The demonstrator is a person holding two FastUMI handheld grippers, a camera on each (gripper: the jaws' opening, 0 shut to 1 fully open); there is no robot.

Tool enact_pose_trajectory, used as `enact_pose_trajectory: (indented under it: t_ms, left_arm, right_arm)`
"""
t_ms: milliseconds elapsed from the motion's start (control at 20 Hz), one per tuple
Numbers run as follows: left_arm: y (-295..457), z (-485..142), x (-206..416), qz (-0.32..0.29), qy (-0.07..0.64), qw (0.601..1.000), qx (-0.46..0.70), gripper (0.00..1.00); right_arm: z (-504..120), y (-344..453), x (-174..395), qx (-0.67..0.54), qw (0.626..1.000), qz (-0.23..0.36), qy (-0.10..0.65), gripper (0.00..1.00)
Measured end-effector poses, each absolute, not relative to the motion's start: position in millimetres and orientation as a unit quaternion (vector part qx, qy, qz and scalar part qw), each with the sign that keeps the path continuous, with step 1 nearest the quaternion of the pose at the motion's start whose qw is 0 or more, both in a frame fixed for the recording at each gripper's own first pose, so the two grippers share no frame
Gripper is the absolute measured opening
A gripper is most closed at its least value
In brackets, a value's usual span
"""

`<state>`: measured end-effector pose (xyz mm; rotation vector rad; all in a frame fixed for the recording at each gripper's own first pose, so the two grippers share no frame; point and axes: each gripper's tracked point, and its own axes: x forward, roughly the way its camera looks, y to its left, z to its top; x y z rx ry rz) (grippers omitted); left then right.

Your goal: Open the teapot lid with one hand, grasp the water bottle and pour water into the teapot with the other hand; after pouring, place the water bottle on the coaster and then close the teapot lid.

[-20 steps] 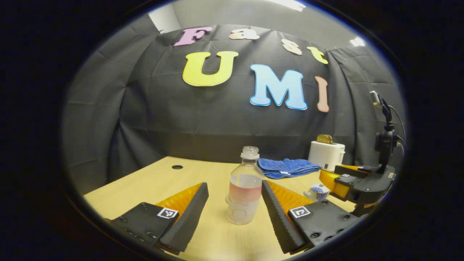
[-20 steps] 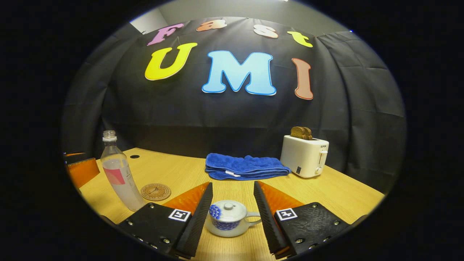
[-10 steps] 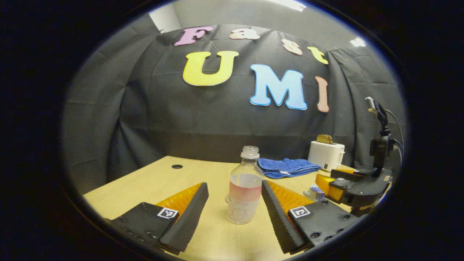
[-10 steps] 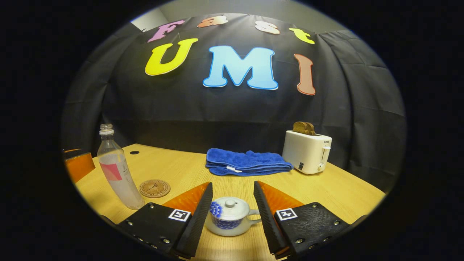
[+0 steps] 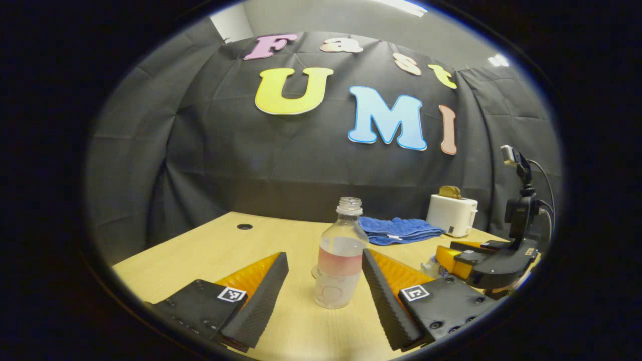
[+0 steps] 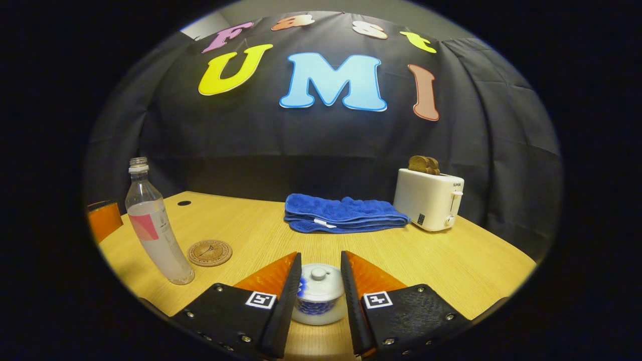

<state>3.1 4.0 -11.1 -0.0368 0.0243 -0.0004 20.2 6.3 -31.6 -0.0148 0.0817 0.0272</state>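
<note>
A clear uncapped water bottle [image 5: 337,271] with a pink label stands upright on the wooden table [image 5: 210,250], between the wide-apart fingers of my open left gripper [image 5: 323,256]; neither finger touches it. In the right gripper view the same bottle [image 6: 153,230] stands at the left, with a round wooden coaster [image 6: 209,252] just to its right. A small white-and-blue teapot [image 6: 317,307] with its lid [image 6: 319,283] on sits between the fingers of my right gripper [image 6: 320,256]. They are narrowed close beside the lid, still apart from its knob. My right gripper [image 5: 479,258] also shows at the far right.
A folded blue towel [image 6: 343,213] lies at the back middle of the table. A white toaster [image 6: 429,198] with toast in it stands at the back right. A small round hole [image 5: 244,226] is in the tabletop at the back left.
My right gripper has sunk lower over the teapot and its fingers have narrowed around the lid, hiding the handle. The left gripper has barely moved and stays wide around the bottle.
</note>
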Motion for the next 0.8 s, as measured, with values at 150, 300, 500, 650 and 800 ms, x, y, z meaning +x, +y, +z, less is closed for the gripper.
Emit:
enact_pose_trajectory:
  t_ms: [150,300,500,650,800]
  left_arm:
    - [3.6,-11.4,3.2,-0.001,0.013,1.0,-0.023,0.99]
    - [3.0,-13.3,3.8,-0.001,0.013,1.0,-0.018,0.99]
    - [-0.7,-15.0,6.3,-0.004,0.016,1.0,-0.016,0.99]
    - [-0.7,-15.3,6.0,-0.003,0.018,1.0,-0.016,0.99]
    - [1.1,-19.7,9.2,-0.002,0.023,1.0,-0.012,0.99]
  right_arm:
    - [-31.2,7.4,20.4,-0.01,0.999,0.016,0.042,0.3]
    - [-32.4,9.9,19.3,-0.016,0.999,0.021,0.043,0.3]
    - [-16.0,4.2,7.2,-0.007,0.999,0.012,0.033,0.3]
    - [-33.1,7.5,21.4,-0.009,0.999,0.013,0.04,0.03]
    - [-31.3,5.6,21.1,-0.01,0.999,0.014,0.038,0.03]
